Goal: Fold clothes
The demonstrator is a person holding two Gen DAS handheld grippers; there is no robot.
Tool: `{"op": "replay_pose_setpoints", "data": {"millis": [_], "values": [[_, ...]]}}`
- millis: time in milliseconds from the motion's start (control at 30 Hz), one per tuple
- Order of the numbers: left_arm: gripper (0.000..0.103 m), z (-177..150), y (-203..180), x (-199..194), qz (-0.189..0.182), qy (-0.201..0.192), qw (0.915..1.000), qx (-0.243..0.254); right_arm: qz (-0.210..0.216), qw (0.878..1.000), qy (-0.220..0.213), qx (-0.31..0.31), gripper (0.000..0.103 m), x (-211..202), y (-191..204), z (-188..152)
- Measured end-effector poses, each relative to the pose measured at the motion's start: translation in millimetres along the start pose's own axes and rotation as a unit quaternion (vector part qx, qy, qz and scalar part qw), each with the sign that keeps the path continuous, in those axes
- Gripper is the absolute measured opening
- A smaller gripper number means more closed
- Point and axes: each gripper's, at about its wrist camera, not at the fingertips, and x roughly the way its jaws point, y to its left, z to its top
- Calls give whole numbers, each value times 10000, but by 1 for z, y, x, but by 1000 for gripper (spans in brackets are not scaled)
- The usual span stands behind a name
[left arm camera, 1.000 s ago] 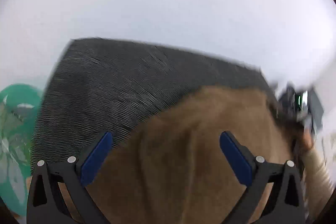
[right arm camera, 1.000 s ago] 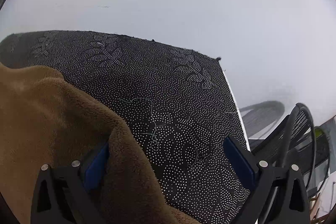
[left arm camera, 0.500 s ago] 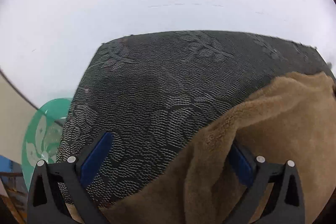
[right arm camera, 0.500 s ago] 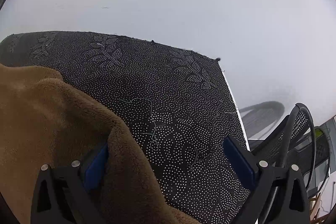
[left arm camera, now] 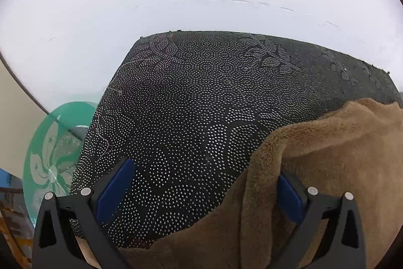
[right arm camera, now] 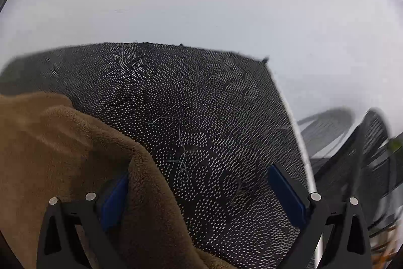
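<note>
A black cloth (left arm camera: 201,117) dotted with white in swirling floral patterns is seen spread over a table, against a plain pale wall. A brown fleece garment (left arm camera: 327,155) is bunched on the cloth; in the left wrist view it fills the lower right, and in the right wrist view (right arm camera: 63,155) the lower left, so it lies between the two tools.

The left gripper (left arm camera: 204,190) is held with its blue-padded fingers spread wide. Its right finger (left arm camera: 289,196) is partly covered by a raised fold of the fleece, while its left finger is seen over bare cloth. Nothing is pinched between them.

The right gripper (right arm camera: 201,193) is likewise spread wide (its view is slightly blurred). Its left finger (right arm camera: 114,201) is tucked behind a fold of the garment, and its right finger is seen over the dotted cloth near the table's right edge.

A loose pale thread (right arm camera: 181,150) lies on the cloth. A green glass disc (left arm camera: 50,155) with a white flower design is seen beyond the table's left edge, and a dark mesh chair (right arm camera: 352,143) beyond its right edge.
</note>
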Motion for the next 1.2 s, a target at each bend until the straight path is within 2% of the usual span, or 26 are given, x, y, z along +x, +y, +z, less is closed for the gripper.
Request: {"op": "replay_pose_setpoints", "data": {"millis": [67,133,233,333,433,500,600,667,733,800,933,1033,1100,1200], "values": [[103,1,-1,-12,-119,-87,9999,72,182,9996,-69,211,102,-11,-9,-1],[103,-2,3,-38,-317,-276,9991,105,243,9982,-479,257,102,-43,-12,0],[103,-16,10,-74,-515,-326,9979,219,696,9941,-821,-96,102,-92,4,-8],[103,-24,14,-68,-165,-107,9991,380,1577,9843,-526,-586,102,-116,36,-28],[103,-39,25,-54,345,139,9987,345,2025,9741,-211,-987,102,-117,66,-59],[103,-52,35,-51,583,269,9977,208,1866,9768,-4,-1053,102,-110,74,-81],[103,-67,69,-57,424,140,9982,-403,1264,9867,340,-964,102,-89,58,-107],[103,-73,88,-57,423,93,9964,-723,1057,9893,85,-1006,102,-86,38,-114],[103,-78,98,-57,312,68,9956,-884,817,9949,143,-570,102,-81,17,-115],[103,-79,96,-58,349,64,9953,-906,839,9960,126,-276,102,-75,-1,-116],[103,-76,79,-68,841,53,9945,-622,695,9962,196,-479,102,-73,7,-114],[103,-68,80,-63,868,169,9932,-756,617,9965,255,-512,102,-76,5,-106],[103,-67,75,-76,691,72,9944,-800,509,9976,33,-462,102,-101,1,-104],[103,-73,49,-107,171,-132,9979,-608,1177,9915,-321,-459,102,-138,11,-101]]}}
